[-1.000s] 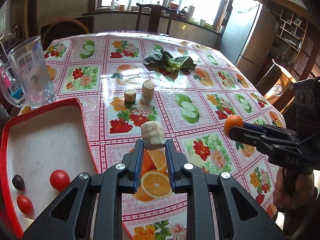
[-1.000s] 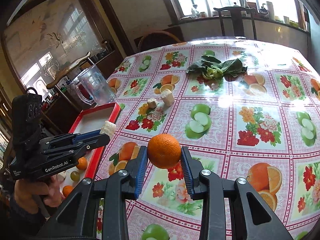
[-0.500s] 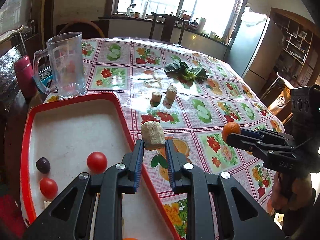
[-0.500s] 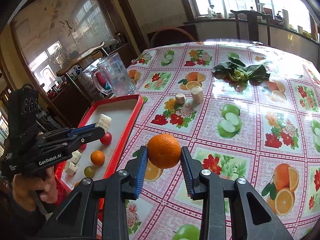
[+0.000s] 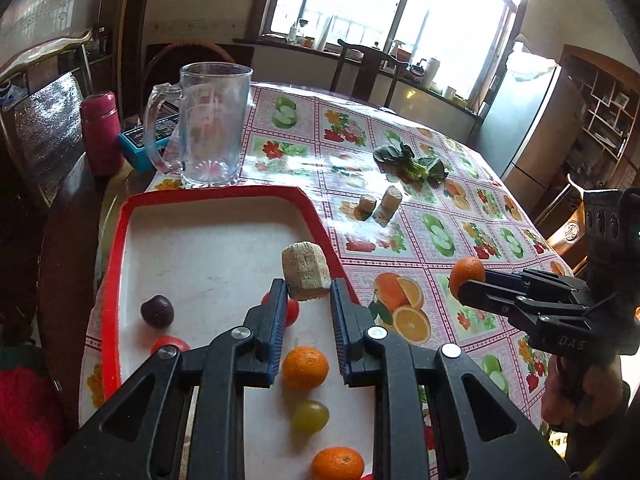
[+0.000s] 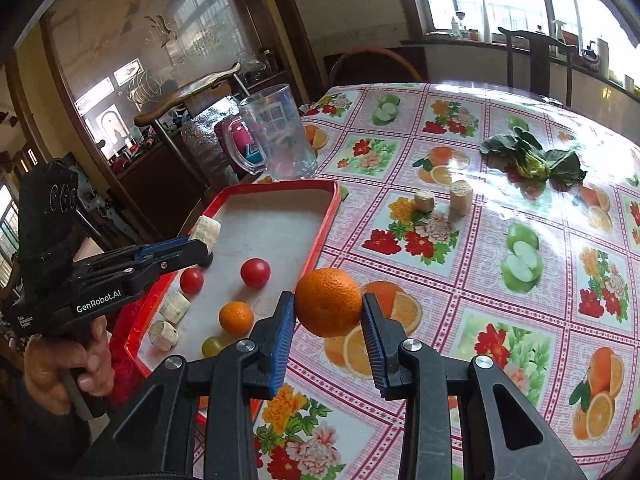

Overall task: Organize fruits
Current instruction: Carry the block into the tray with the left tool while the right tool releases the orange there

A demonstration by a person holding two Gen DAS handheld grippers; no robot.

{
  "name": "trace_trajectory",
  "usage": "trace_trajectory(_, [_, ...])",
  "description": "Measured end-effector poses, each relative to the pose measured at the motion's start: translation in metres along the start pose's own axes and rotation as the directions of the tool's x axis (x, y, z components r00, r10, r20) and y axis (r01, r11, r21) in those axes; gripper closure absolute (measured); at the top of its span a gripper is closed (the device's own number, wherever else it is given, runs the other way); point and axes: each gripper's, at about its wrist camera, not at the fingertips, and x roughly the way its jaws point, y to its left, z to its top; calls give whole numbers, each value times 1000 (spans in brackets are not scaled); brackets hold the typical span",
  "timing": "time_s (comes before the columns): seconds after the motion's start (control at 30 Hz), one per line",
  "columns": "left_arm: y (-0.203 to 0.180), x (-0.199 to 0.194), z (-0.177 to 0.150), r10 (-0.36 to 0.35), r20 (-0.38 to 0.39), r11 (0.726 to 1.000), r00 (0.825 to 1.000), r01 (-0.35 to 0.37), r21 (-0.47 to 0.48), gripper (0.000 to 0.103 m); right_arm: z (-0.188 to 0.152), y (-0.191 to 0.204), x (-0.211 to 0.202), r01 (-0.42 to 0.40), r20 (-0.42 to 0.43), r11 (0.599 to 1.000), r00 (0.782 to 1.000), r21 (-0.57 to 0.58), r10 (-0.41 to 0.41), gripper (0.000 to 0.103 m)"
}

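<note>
1. Fruit-printed oilcloth (image 5: 400,208) covers the dining table under a bright window; I place everything against the red-rimmed tray (image 5: 120,264) at the table's near left corner.
2. Left wrist view: my left gripper (image 5: 307,296) hangs over the tray's right part, its blue pads clamped tight on a pale corn-cob chunk (image 5: 305,270).
3. Inside the tray lie a dark plum (image 5: 157,311), two tomatoes (image 5: 170,345), two small oranges (image 5: 305,367) and a green grape (image 5: 310,416).
4. Beyond the tray's far rim stands a clear glass mug (image 5: 208,124); past its right rim two more cob pieces (image 5: 380,204) stand on the cloth, with leafy greens (image 5: 412,164) farther off.
5. Right of the tray, my right gripper (image 5: 464,280) holds an orange (image 5: 467,270) above the cloth.
6. Right wrist view: my right gripper (image 6: 329,316) is closed partway around the orange (image 6: 329,302), which sits pinched between both pads just outside the tray's (image 6: 320,236) right rim.
7. My left gripper (image 6: 202,236) carries the cob chunk (image 6: 205,229) over the tray's left rim; my hand (image 6: 68,364) grips its handle.
8. Two loose cob pieces (image 6: 168,320) lie along the tray's left side.
</note>
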Motion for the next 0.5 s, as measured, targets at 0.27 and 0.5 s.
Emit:
trace_trajectory(0.27, [31,-10,-2,27,14,999,1000,-26,-45,84,14,26,27,-49,-32,999,998,-17,48,69])
trace_trajectory(0.5, [55,-11,0,48,14,996,999,-46,-72,84,31,48,46,-64,-44,997,997,-45,62,69])
